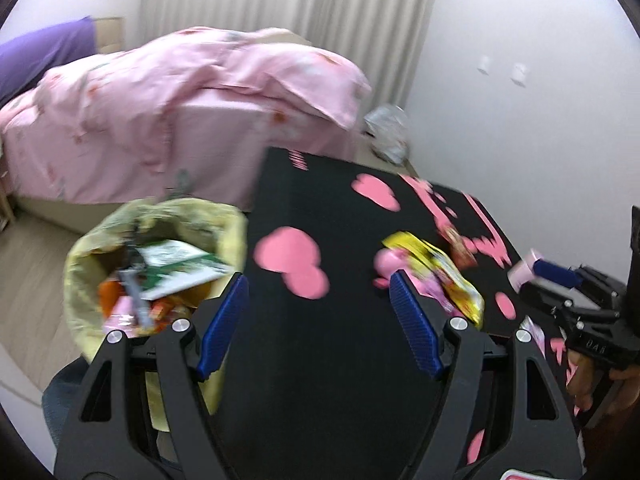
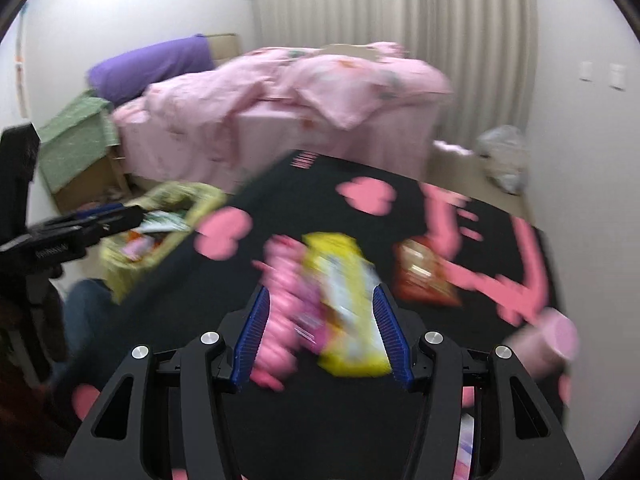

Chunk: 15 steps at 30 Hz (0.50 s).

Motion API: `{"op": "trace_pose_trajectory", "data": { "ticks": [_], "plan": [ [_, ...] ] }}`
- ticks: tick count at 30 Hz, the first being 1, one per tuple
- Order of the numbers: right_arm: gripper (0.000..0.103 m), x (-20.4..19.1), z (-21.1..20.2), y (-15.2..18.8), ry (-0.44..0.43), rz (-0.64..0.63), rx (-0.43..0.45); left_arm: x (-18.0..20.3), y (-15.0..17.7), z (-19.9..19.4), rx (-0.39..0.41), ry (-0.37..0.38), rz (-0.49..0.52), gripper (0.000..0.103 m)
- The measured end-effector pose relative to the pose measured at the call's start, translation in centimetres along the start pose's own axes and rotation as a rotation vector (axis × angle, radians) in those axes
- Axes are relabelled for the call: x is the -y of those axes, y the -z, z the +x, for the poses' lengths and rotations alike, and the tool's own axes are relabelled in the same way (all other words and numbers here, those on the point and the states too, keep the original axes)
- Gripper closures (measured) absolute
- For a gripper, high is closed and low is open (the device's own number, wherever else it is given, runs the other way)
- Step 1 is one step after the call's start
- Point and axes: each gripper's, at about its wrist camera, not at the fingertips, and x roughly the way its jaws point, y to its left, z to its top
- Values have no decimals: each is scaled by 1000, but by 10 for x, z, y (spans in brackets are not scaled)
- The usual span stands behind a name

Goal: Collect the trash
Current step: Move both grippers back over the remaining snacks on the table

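right wrist: blurred yellow wrapper point(image 2: 344, 308)

Motion blur smears both my views, so I can't read the print on the yellow wrapper point(image 2: 344, 304) or tell what the pink thing point(image 2: 280, 304) under its left side is. The red packet point(image 2: 424, 276) to the right is also too blurred to identify, and so is the pink cup point(image 2: 548, 344) at the near right, which is partly behind my right gripper's point(image 2: 320, 332) frame. In the left view the bin point(image 1: 160, 264) is cut off low by the left gripper point(image 1: 316, 320), and its contents blur together.
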Motion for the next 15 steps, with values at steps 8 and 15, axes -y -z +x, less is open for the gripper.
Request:
{"op": "trace_pose_trajectory", "data": {
  "ticks": [8, 15],
  "plan": [
    [52, 81, -42, 58, 111, 199, 18, 64, 6, 30, -92, 241, 76, 33],
    [52, 94, -45, 90, 145, 238, 20, 103, 12, 63, -182, 287, 128, 33]
  ]
}}
